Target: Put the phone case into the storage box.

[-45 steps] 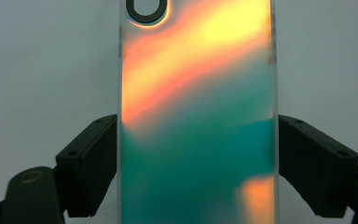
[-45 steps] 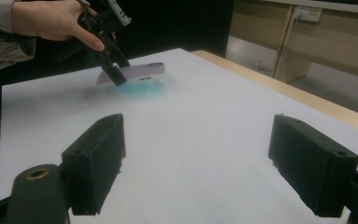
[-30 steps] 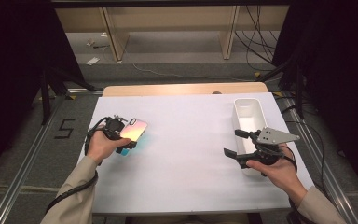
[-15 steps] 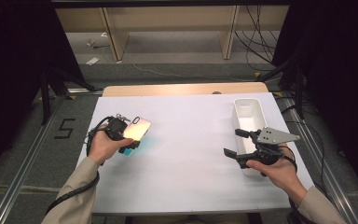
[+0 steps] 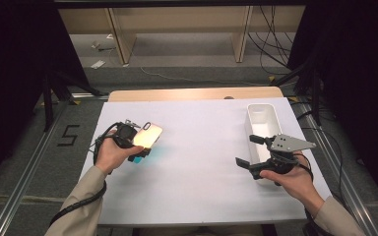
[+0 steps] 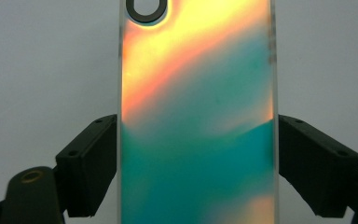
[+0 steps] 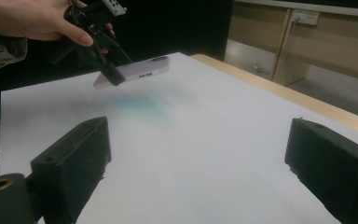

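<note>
Phone case [image 5: 147, 135], iridescent orange-to-teal, camera cutout at far end: clamped by both long edges in left tool [image 6: 198, 154], lifted clear of table [image 5: 197, 147], at about 9 o'clock on white table cover; teal reflection cast beneath.
Left tool [image 5: 128, 140]: closed on phone case, carried in left hand [image 5: 109, 153].
Right tool [image 5: 250, 153]: jaws spread wide, nothing between, at about 3 o'clock, carried in right hand [image 5: 295, 181].
White bin [image 5: 262, 118]: rectangular, open-topped, at about 2 o'clock, just behind right tool; visible interior bare.
</note>
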